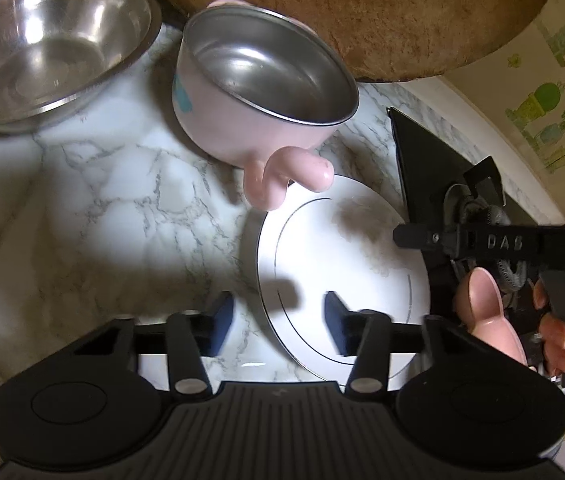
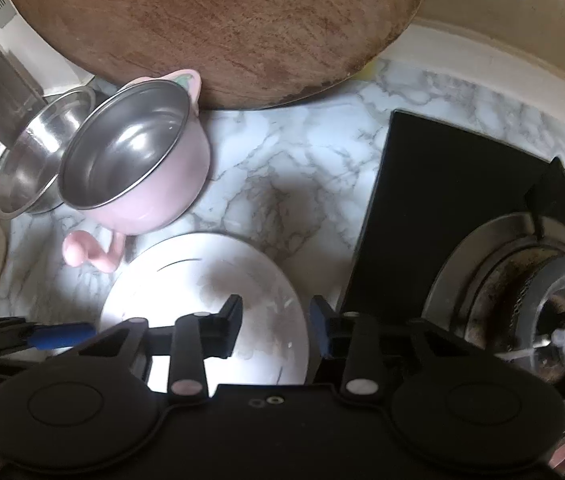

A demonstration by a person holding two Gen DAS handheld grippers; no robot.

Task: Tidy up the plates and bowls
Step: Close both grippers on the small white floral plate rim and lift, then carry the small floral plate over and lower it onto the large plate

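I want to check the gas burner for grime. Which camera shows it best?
The right wrist view: the gas burner sits large and nearly whole at the right, with its blackened ring and cap visible. In the left wrist view the gas burner is mostly hidden behind the right claw and the person's fingers.

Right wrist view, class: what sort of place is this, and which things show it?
Most likely a home kitchen: a gas burner beside a marble-patterned countertop, with a white plate and a steel-lined pink bowl on it.

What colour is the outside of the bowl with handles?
Pink bowl, steel inside; clearest in the right wrist view.
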